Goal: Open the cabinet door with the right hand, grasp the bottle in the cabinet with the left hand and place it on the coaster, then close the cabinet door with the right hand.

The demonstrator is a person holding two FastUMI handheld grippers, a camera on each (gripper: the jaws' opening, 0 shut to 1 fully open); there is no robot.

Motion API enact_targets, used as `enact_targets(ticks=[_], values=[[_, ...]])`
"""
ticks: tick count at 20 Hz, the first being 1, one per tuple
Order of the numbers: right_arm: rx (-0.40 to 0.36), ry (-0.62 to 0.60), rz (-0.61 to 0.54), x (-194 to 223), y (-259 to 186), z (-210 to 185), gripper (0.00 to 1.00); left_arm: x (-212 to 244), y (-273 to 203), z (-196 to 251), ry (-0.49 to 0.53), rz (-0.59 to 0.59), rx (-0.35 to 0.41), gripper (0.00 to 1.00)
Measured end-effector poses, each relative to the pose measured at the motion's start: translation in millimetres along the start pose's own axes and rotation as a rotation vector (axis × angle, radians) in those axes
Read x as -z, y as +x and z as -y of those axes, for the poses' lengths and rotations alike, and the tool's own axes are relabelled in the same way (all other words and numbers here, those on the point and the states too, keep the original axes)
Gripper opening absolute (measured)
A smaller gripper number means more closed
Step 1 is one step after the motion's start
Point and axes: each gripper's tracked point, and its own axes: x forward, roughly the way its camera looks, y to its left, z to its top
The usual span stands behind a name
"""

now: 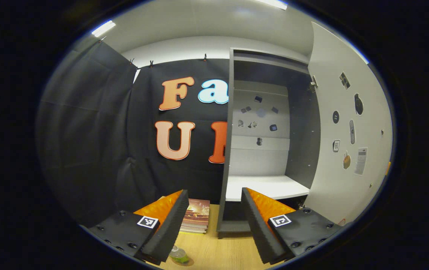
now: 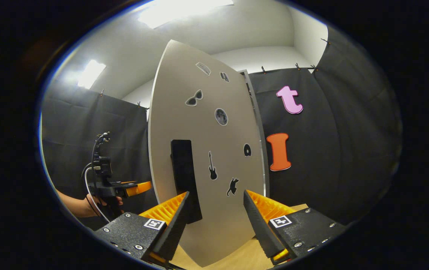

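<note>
Your left gripper (image 1: 214, 221) is wide open, holding nothing, facing the grey cabinet (image 1: 267, 150) | small clear plastic bottle (image 1: 178, 255) stands on the light wooden table (image 1: 222, 251) under its left finger | your right gripper (image 2: 216, 221) is wide open around the swung-out white cabinet door (image 2: 206, 150), near its black handle (image 2: 184, 176)

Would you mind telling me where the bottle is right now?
In the left gripper view, the bottle stands on the wooden table at the bottom edge, in front of the books, outside the open cabinet.
</note>
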Motion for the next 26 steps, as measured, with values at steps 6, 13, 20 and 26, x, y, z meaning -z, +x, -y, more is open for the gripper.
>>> enact_targets(ticks=[6,13,20,26], values=[[-0.046,0.03,-0.016,10,27,-25,0.87,-1,17,-33,0.012,0.011,-0.007,0.92],[-0.102,0.03,-0.046,25,43,-45,0.87,4,39,-76,-0.013,0.02,-0.053,0.91],[-0.085,0.032,-0.073,38,75,-49,0.88,6,63,-123,-0.028,0.036,-0.094,0.94],[-0.005,-0.038,-0.11,54,93,-52,0.87,17,74,-171,-0.05,0.026,-0.141,0.93]])
